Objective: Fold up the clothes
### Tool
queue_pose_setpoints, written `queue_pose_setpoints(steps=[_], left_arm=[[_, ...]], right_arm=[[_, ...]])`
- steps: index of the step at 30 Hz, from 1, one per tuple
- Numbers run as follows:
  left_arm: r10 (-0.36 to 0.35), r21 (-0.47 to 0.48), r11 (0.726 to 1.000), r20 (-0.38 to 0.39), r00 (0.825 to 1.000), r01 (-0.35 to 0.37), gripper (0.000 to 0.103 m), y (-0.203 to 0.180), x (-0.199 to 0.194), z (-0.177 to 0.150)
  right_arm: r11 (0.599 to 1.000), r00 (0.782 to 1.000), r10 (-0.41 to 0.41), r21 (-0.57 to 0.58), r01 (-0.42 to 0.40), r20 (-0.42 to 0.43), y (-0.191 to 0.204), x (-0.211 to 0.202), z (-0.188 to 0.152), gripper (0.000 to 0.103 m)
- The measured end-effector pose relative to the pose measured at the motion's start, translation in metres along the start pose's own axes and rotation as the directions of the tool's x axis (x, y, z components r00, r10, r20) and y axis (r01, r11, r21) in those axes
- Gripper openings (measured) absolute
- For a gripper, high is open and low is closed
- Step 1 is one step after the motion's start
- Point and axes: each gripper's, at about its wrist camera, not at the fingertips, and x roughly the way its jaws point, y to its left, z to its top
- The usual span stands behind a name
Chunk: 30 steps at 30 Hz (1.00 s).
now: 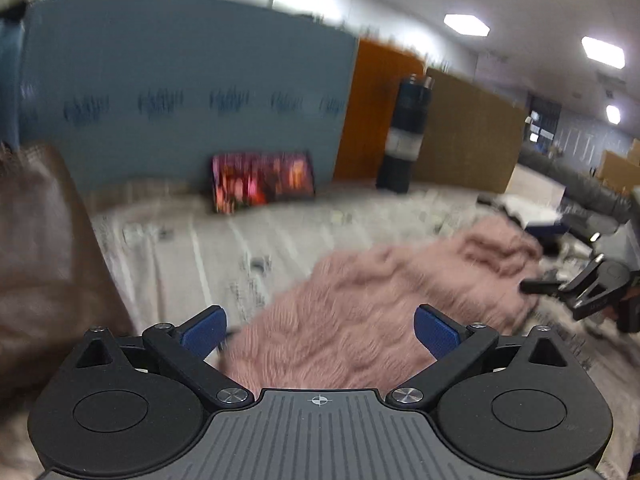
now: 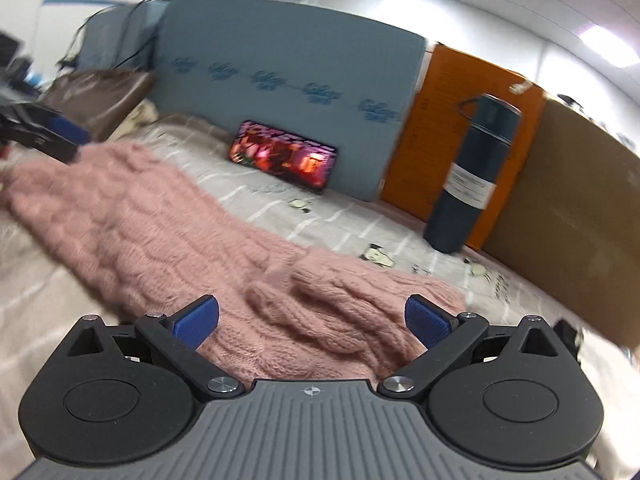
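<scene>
We see dark blue steel flask (image 2: 472, 176) and lit phone (image 2: 284, 156) upright against blue padded panel (image 2: 280, 52), both beyond pink cable-knit sweater (image 2: 168, 216) spread on patterned grey bedsheet (image 2: 328, 216). Left hand-held gripper (image 1: 320, 332) and right hand-held gripper (image 2: 312, 320) hover low over sweater, jaws wide apart, gripping nothing.

Sweater (image 2: 168, 232) lies stretched across the bed (image 2: 360, 224), running from near the left gripper (image 2: 44, 132) at far left down to the right gripper (image 2: 312, 318) — right jaws spread wide over its near end. Behind it a tablet (image 2: 284, 156) leans on the headboard panel (image 2: 288, 80); a flask (image 2: 472, 172) stands upright to the right, before the boards (image 2: 440, 120). Left wrist view — left jaws (image 1: 320, 328) spread apart above the sweater (image 1: 360, 312), right gripper (image 1: 584, 288) at far right.
</scene>
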Motion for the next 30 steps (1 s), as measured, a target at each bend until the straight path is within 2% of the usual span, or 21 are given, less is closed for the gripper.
queue_pose_setpoints(steps=[2, 4, 7, 9, 11, 12, 13, 14, 16, 18, 21, 24, 28, 30], left_arm=[[-0.056, -0.052, 0.997, -0.042, 0.998, 0.054, 0.101, 0.005, 0.008, -0.006], [-0.093, -0.063, 0.994, -0.068, 0.993, 0.089, 0.101, 0.002, 0.015, -0.011], [-0.041, 0.036, 0.998, -0.090, 0.995, 0.044, 0.100, -0.015, 0.019, -0.018], [-0.012, 0.098, 0.995, -0.087, 0.996, 0.021, 0.087, -0.027, 0.016, -0.019], [-0.013, 0.152, 0.988, -0.062, 0.998, 0.023, 0.036, -0.036, 0.011, -0.020], [-0.018, 0.173, 0.985, -0.037, 0.999, 0.025, 0.034, -0.040, 0.008, -0.020], [-0.015, 0.193, 0.981, -0.010, 1.000, 0.016, 0.032, -0.045, 0.003, -0.020], [-0.003, 0.203, 0.979, 0.022, 1.000, -0.002, 0.031, -0.047, 0.000, -0.019], [0.018, 0.196, 0.980, 0.084, 0.996, -0.034, 0.030, -0.047, -0.005, -0.016], [0.052, 0.179, 0.981, 0.126, 0.991, -0.074, 0.029, -0.041, -0.010, -0.009], [0.124, 0.148, 0.978, 0.167, 0.978, -0.149, 0.029, -0.028, -0.011, 0.003], [0.133, 0.082, 0.986, 0.140, 0.981, -0.145, 0.030, -0.008, -0.008, 0.012], [0.096, 0.023, 0.995, 0.052, 0.994, -0.097, 0.032, 0.010, 0.002, 0.010], [0.090, 0.031, 0.995, 0.045, 0.995, -0.092, 0.035, 0.012, 0.004, 0.010]], right_arm=[[1.000, 1.000, -0.014, -0.017, 0.014, -0.014, 0.000, 0.009, 0.002, 0.100], [1.000, 0.999, -0.024, -0.016, 0.023, -0.032, -0.003, 0.019, 0.003, 0.100], [0.999, 0.998, -0.004, 0.048, 0.006, -0.057, -0.014, 0.036, 0.000, 0.100], [0.994, 0.998, 0.011, 0.107, -0.005, -0.061, -0.021, 0.043, -0.003, 0.099], [0.987, 0.998, 0.021, 0.163, -0.011, -0.061, -0.029, 0.048, -0.006, 0.094], [0.983, 0.998, 0.019, 0.182, -0.008, -0.060, -0.031, 0.048, -0.007, 0.081], [0.980, 0.998, 0.011, 0.199, 0.000, -0.058, -0.033, 0.048, -0.008, 0.058], [0.977, 0.998, -0.008, 0.212, 0.020, -0.057, -0.036, 0.047, -0.008, 0.048], [0.968, 0.999, -0.044, 0.246, 0.050, -0.032, -0.043, 0.043, -0.006, 0.021], [0.949, 0.996, -0.086, 0.306, 0.077, 0.015, -0.056, 0.033, -0.002, 0.016], [0.896, 0.975, -0.190, 0.426, 0.125, 0.112, -0.082, 0.013, 0.003, 0.013], [0.800, 0.950, -0.269, 0.585, 0.131, 0.156, -0.115, -0.001, -0.001, 0.013], [0.670, 0.955, -0.281, 0.732, 0.122, 0.097, -0.149, 0.002, -0.028, 0.013], [0.629, 0.964, -0.262, 0.766, 0.132, 0.050, -0.155, 0.010, -0.043, 0.013]])
